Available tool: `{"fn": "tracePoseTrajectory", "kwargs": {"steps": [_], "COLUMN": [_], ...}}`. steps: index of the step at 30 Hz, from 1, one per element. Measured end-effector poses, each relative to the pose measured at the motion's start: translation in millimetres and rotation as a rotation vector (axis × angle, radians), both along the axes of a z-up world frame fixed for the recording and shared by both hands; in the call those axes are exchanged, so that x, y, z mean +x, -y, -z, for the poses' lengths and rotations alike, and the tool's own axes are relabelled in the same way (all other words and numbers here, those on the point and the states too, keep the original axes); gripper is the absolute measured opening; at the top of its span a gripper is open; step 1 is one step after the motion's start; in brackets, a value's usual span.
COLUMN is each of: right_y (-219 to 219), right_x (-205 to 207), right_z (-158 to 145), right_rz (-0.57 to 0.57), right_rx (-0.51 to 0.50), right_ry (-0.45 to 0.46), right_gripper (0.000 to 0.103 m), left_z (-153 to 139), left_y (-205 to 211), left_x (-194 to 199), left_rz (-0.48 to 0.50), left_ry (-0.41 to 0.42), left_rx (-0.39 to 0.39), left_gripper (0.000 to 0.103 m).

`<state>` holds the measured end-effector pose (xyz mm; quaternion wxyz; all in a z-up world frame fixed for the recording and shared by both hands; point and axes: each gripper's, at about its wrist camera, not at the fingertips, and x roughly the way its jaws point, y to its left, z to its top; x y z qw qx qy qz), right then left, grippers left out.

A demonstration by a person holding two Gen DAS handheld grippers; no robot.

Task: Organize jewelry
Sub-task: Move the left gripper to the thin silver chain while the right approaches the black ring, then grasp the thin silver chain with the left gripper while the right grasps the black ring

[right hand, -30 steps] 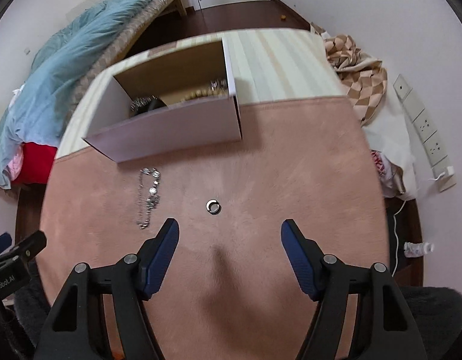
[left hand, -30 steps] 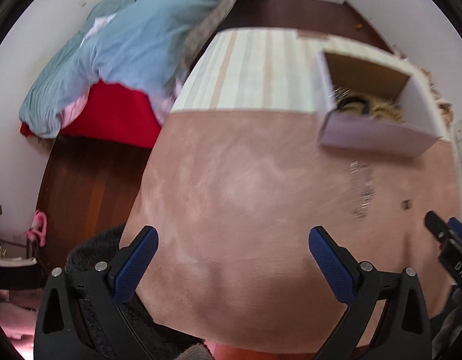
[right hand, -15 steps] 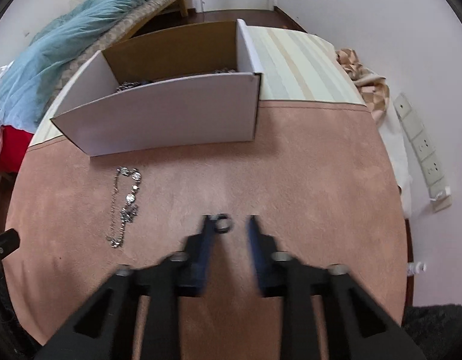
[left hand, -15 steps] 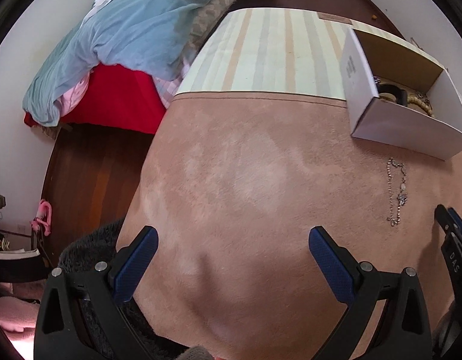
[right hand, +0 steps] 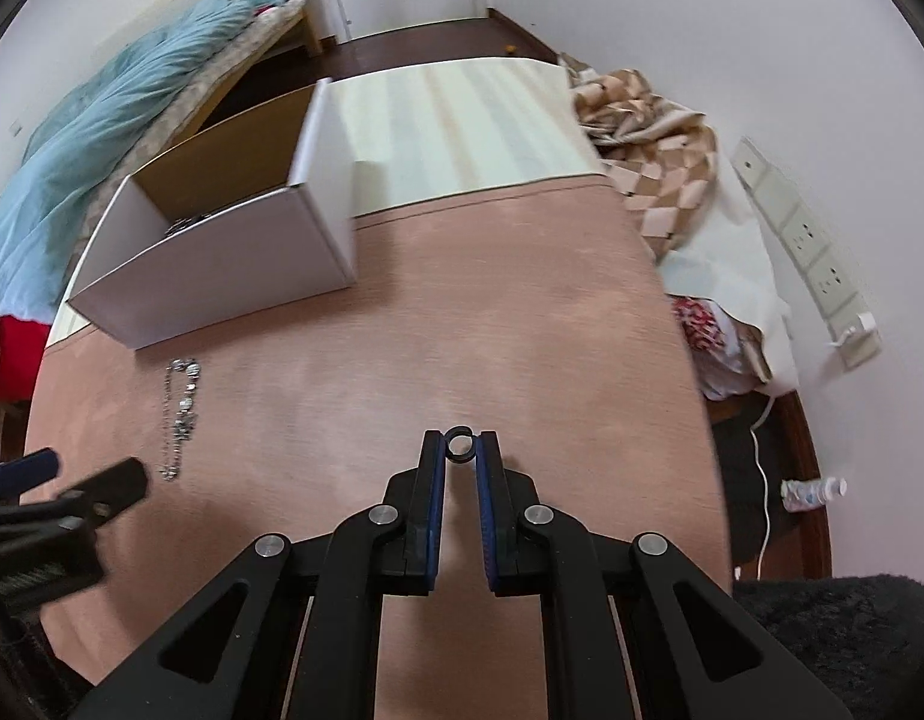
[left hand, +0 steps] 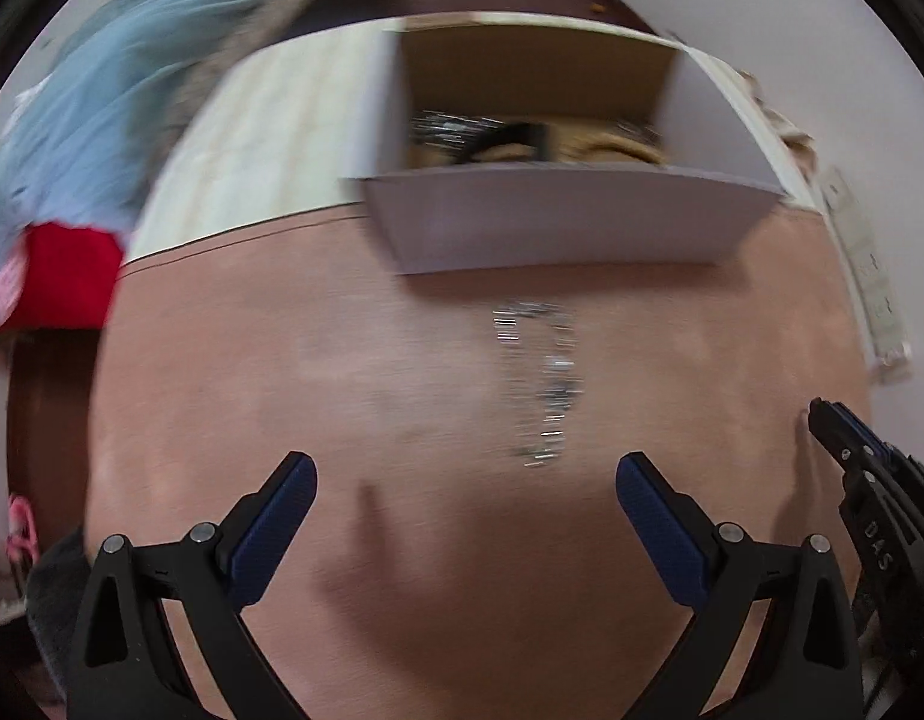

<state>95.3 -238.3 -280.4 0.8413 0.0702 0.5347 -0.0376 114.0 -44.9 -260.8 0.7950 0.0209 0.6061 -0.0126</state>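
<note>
My right gripper is shut on a small dark ring, held at its fingertips just above the pink mat. A silver chain lies on the mat in front of the open white box, which holds several pieces of jewelry. In the left wrist view, blurred by motion, the chain lies ahead of my open, empty left gripper, with the box beyond. The left gripper also shows at the left edge of the right wrist view.
The mat covers the near part of a striped table. A bed with a blue quilt stands to the left. A checked cloth and a wall power strip are at the right.
My right gripper has closed on the ring and lifted it slightly, swinging right. My left gripper has swung right, bringing the chain and box to the middle of its view.
</note>
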Motion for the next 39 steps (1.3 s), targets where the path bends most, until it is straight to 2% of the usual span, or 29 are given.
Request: {"fn": "tracePoseTrajectory", "kwargs": {"steps": [2,3,4,5,8,9,10,14,15,19,21,29,32,34,36,38,39], "right_y": [7.5,10.8,13.4,15.4,17.7,17.8,17.6,13.8,12.8,9.6,8.0,4.3,7.8,13.8,17.0,18.0,17.3], "right_x": [-3.3,-4.3,-5.2,-6.6,-9.8,-9.9,-9.4,-10.8,-10.8,-10.7,-10.0,-6.0,-1.8,4.1,8.2,10.5,11.7], "right_z": [0.0,0.0,-0.1,0.2,-1.5,-2.4,-3.3,-9.5,-12.8,-27.3,-37.4,-70.2,-69.3,-58.5,-43.9,-27.8,-19.0], "right_rz": [0.013,0.020,0.026,0.028,0.031,0.030,0.028,0.020,0.018,0.007,-0.002,-0.015,-0.006,0.004,0.021,0.020,0.017], "right_rx": [0.001,0.003,0.005,0.006,0.013,0.016,0.018,0.030,0.036,0.062,0.077,0.141,0.178,0.236,0.240,0.219,0.211], "right_ry": [0.000,-0.001,-0.001,-0.001,0.001,0.002,0.004,0.018,0.025,0.050,0.068,0.130,0.128,0.075,0.029,-0.002,-0.014], "right_gripper": [0.011,0.011,0.011,0.011,0.011,0.011,0.011,0.011,0.011,0.010,0.000,0.000,0.000,0.000,0.009,0.039,0.043], "left_z": [8.9,13.0,16.6,18.1,15.2,15.1,14.8,8.8,6.2,-13.4,-28.9,-91.8,-106.8,-109.2,-106.0,-99.0,-95.5], "left_y": [11.7,14.8,17.1,17.7,21.3,23.3,23.1,14.6,12.7,1.5,-4.3,-33.7,-36.3,-39.3,-38.2,-35.7,-34.3], "left_x": [3.4,5.8,8.2,9.6,16.3,19.5,22.8,29.2,28.7,20.7,15.2,4.3,8.4,6.6,5.0,1.8,0.2], "left_rz": [0.022,0.025,0.025,0.024,0.043,0.051,0.055,0.043,0.041,0.039,0.040,0.021,0.022,0.017,0.012,0.011,0.010], "left_ry": [-0.012,-0.022,-0.031,-0.027,0.014,0.015,0.008,0.016,0.018,0.040,0.059,0.153,0.182,0.189,0.185,0.174,0.169], "left_rx": [0.007,0.003,-0.002,-0.023,-0.030,-0.036,-0.052,-0.106,-0.118,-0.177,-0.207,-0.281,-0.280,-0.279,-0.279,-0.276,-0.272], "left_gripper": [0.085,0.070,0.059,0.057,0.031,0.012,0.008,0.007,0.000,0.000,0.000,0.000,0.000,0.000,0.000,0.000,0.000]}}
